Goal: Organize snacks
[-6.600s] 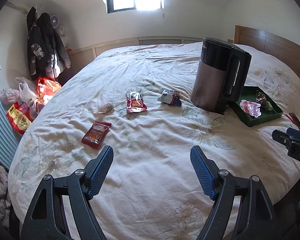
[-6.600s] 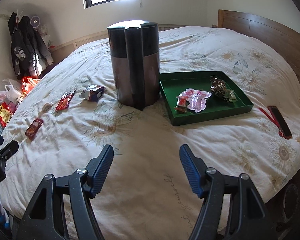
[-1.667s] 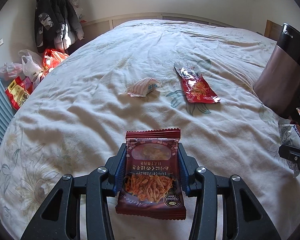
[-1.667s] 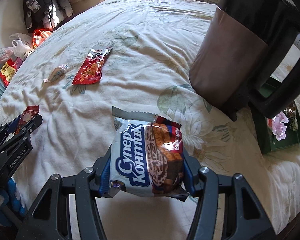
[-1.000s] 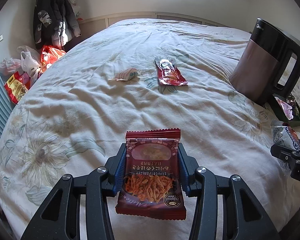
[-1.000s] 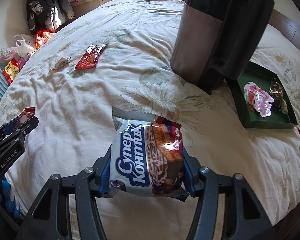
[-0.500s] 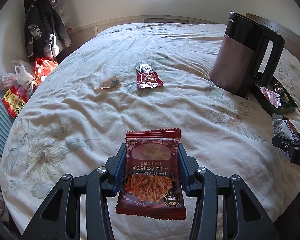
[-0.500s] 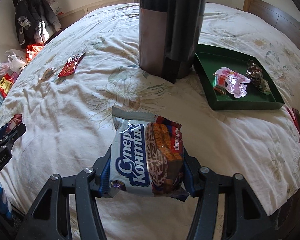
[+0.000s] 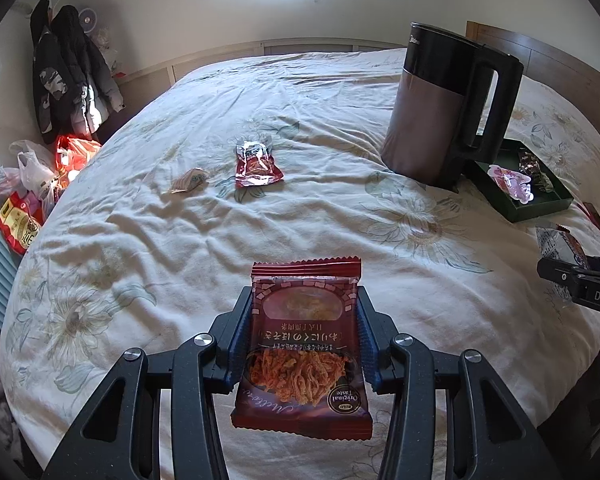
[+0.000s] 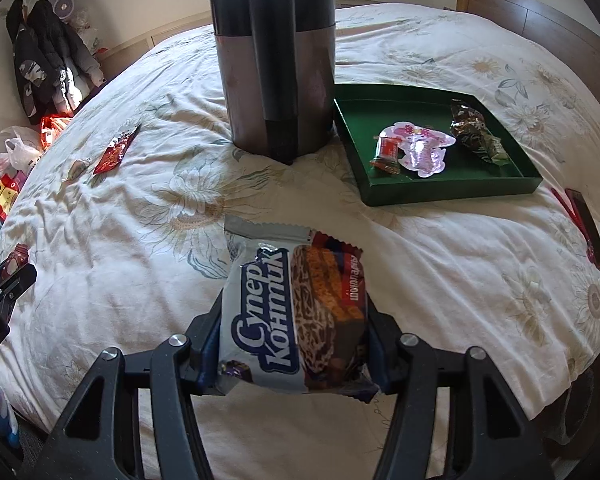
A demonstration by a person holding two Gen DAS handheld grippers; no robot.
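Note:
My left gripper (image 9: 302,344) is shut on a dark red noodle-snack packet (image 9: 302,344), held above the bed. My right gripper (image 10: 294,320) is shut on a grey and brown wafer packet (image 10: 294,312), held above the bed, near side of the green tray (image 10: 444,190). The tray holds a pink packet (image 10: 420,148), a small red candy (image 10: 386,152) and a dark wrapped snack (image 10: 474,128). A red packet (image 9: 257,163) and a small pale wrapper (image 9: 190,180) lie on the bed's far left part. The right gripper shows at the left wrist view's right edge (image 9: 576,280).
A tall dark kettle (image 9: 448,104) stands left of the tray on the flowered bedsheet (image 9: 180,240). A red phone-like object (image 10: 584,220) lies right of the tray. Bags (image 9: 32,184) and hung coats (image 9: 68,76) are beyond the bed's left side. A wooden headboard (image 10: 540,28) is at the right.
Both grippers have kept hold of their packets and drawn back and turned right; the kettle and green tray now sit more centrally in the right wrist view.

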